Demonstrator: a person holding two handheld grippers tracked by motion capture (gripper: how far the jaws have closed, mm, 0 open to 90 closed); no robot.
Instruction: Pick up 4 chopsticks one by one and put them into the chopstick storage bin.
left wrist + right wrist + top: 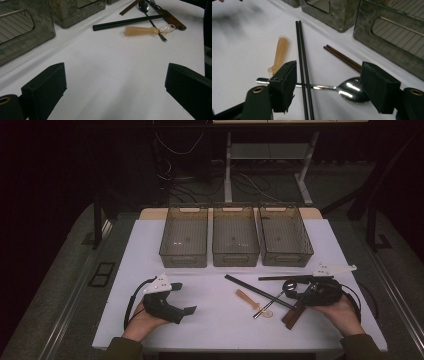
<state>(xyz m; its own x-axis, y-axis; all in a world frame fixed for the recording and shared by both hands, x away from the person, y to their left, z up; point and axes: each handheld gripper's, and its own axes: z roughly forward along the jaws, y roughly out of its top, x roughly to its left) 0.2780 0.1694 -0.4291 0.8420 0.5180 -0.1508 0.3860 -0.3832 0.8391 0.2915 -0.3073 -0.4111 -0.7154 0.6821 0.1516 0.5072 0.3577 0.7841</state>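
The right gripper hangs low over the cutlery with its jaws spread wide, gripping nothing; between them lie a metal spoon and the black chopsticks that cross its handle. Whether the pads touch either, I cannot tell. Beyond lie an amber plastic spoon and brown chopsticks, then the clear bins. The left gripper gapes over bare white table, empty.

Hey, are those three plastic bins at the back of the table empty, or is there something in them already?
Empty. In the high view the left bin, middle bin and right bin show only bare ribbed floors.
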